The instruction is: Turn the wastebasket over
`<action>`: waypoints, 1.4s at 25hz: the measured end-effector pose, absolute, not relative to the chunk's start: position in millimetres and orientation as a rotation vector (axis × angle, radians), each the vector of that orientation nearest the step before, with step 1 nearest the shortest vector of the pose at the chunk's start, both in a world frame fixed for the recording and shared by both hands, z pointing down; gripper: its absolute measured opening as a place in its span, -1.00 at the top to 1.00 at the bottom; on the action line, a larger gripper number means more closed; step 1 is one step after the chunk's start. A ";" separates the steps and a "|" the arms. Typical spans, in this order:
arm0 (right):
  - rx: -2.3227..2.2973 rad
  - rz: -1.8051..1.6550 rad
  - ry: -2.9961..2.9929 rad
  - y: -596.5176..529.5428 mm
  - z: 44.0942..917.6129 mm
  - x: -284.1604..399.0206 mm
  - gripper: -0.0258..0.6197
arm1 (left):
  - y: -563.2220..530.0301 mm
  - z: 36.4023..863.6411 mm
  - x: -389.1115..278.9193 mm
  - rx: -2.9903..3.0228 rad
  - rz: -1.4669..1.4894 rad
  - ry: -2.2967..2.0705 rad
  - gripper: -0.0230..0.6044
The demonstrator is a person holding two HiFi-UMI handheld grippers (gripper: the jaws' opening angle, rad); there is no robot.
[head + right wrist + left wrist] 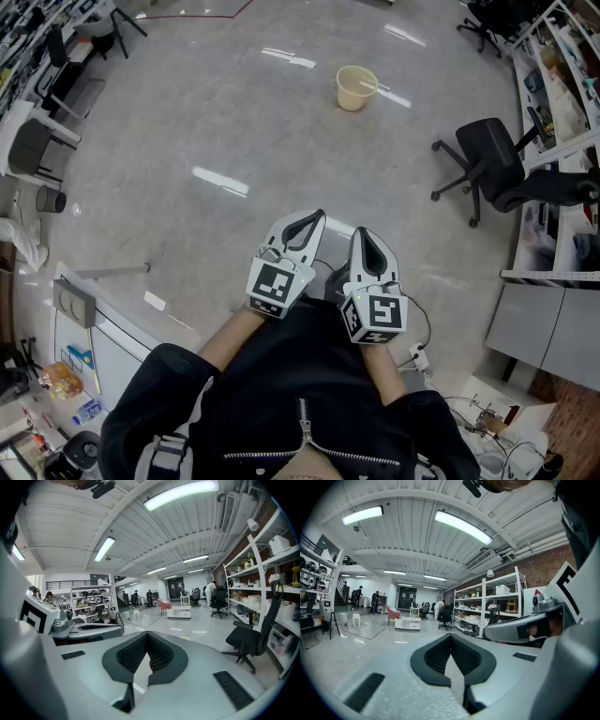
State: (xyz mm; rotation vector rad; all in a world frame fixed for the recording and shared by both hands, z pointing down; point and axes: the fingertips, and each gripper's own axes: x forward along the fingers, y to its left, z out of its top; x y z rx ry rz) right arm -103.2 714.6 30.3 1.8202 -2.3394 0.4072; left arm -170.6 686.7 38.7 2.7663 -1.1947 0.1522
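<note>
Looking down from the head view, the left gripper (316, 217) and the right gripper (362, 232) sit side by side at 6 o'clock, close to the person's black jacket (281, 403), each with its marker cube (278, 286) facing up. Both point toward 12 o'clock. The wastebasket (354, 88), a pale beige round bin, stands well apart from them at about 12 o'clock on the glossy grey floor (187, 122), its open mouth up. Neither gripper touches it. A black office chair (492, 164) stands at 2 o'clock, beside the white shelving (562, 56) along the right edge.

Only the head view shows the bin clearly. The gripper views look nearly level across the room and show what the head view cannot: the ribbed white ceiling with long strip lights (464, 527), a brick wall (543, 569) and distant people.

In the left gripper view the dark ribbed pads (433, 656) meet at their tips with nothing between them. The other gripper lies at 3 o'clock, with shelves (487, 606) behind it. A pink armchair (392, 612) and a low white table (408, 623) stand far off at 10 o'clock.

In the right gripper view the pads (129, 656) are likewise pressed together and empty. The office chair shows at 4 o'clock and the same pink armchair at 12 o'clock.
</note>
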 end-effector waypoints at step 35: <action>1.777 0.436 -2.389 721.6 31.9 -110.0 0.89 | 687.1 42.6 -166.9 2.779 0.157 -1.166 0.91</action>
